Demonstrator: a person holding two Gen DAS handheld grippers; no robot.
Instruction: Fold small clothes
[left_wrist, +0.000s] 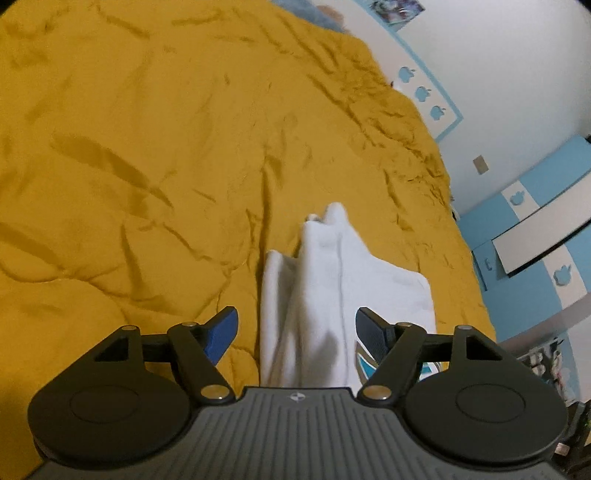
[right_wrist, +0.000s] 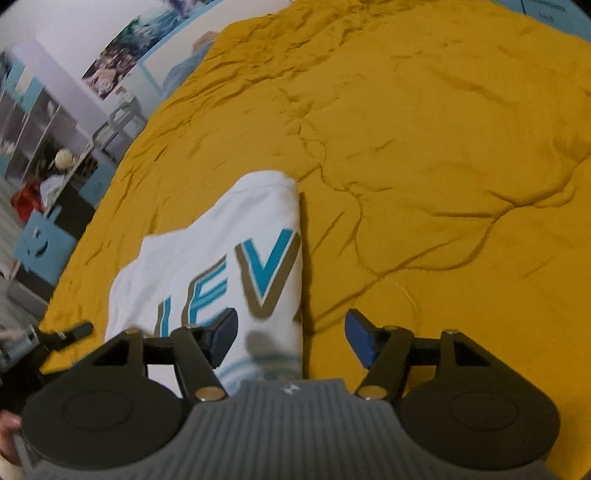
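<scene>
- Lying on the wrinkled mustard-yellow bedspread (left_wrist: 147, 166) is a white garment (left_wrist: 332, 288), partly folded, with bunched folds at its far end in the left wrist view.
- Left tongs (left_wrist: 297, 328) stand wide apart above the garment's near part, gripping nothing; blue pads show on the fingers (left_wrist: 221, 332).
- Right tongs (right_wrist: 291, 332) are also spread wide and empty, straddling the garment's right edge.
- Teal and tan lettering (right_wrist: 258, 273) shows on the cloth in the right wrist view.
</scene>
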